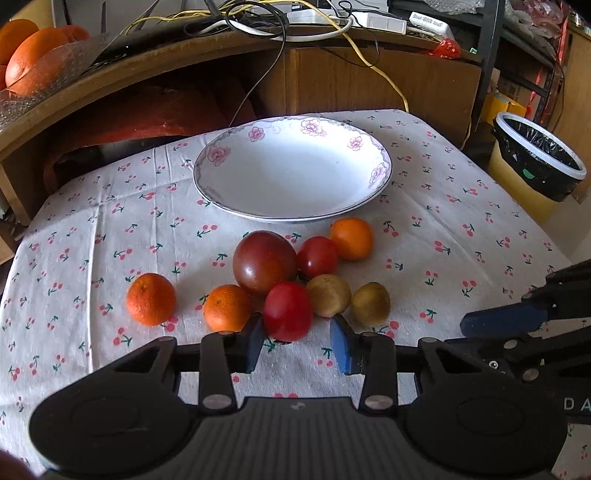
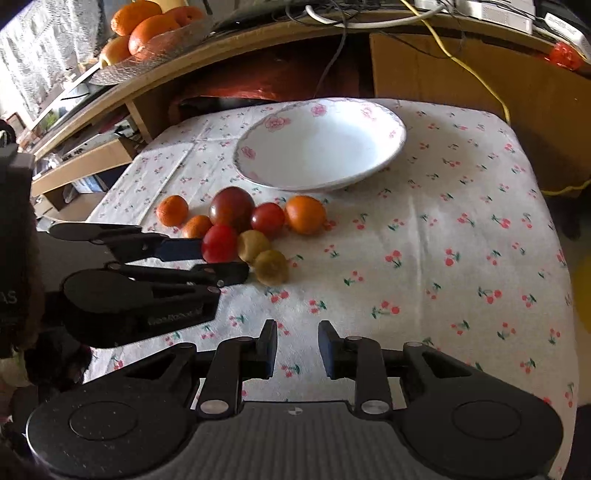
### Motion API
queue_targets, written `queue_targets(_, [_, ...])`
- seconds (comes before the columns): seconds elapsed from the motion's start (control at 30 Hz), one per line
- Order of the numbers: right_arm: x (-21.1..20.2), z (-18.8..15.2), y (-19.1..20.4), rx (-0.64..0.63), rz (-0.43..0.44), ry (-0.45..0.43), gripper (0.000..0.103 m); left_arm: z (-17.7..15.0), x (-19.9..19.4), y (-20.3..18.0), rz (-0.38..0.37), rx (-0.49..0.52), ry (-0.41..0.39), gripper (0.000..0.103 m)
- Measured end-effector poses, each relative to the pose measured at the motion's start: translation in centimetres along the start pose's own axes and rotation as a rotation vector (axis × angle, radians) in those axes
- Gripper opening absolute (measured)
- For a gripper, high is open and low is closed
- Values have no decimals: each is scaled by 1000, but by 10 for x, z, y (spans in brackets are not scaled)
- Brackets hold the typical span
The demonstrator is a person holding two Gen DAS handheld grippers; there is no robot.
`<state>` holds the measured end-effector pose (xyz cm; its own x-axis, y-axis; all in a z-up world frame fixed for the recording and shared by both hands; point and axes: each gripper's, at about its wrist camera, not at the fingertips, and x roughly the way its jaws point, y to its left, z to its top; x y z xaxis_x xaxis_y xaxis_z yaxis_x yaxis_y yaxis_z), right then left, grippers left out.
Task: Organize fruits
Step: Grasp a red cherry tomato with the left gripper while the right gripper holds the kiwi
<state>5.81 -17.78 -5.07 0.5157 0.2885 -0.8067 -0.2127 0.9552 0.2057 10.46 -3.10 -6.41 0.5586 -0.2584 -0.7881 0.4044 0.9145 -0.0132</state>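
A pile of fruit lies on the cherry-print cloth in front of a white flowered plate (image 1: 291, 177) (image 2: 321, 155) that holds nothing. The pile has three mandarins (image 1: 150, 299), a big dark tomato (image 1: 264, 262) (image 2: 232, 208), a smaller red tomato (image 1: 317, 257) and two brownish fruits (image 1: 328, 295). My left gripper (image 1: 297, 341) (image 2: 210, 260) is open, and the nearest red tomato (image 1: 288, 310) (image 2: 219, 243) sits at its fingertips, close to the left pad. My right gripper (image 2: 298, 347) hovers open over bare cloth, nearer the front edge, with nothing between its fingers.
A wooden desk behind the table carries tangled cables and a glass bowl of oranges (image 2: 147, 33) (image 1: 33, 55). A yellow bin with a black liner (image 1: 535, 155) stands off the table's right side. Bare cloth stretches right of the pile (image 2: 424, 240).
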Motion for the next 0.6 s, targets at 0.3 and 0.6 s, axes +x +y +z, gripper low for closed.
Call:
queue_targets(0.3, [16,17,10,-108,38,-8,28,-1,-7,9,-43,11,-2,35])
queue_targets(0.6, [37,32,11,-194,56,8,26,2,-4,15,-45,-8,3,33])
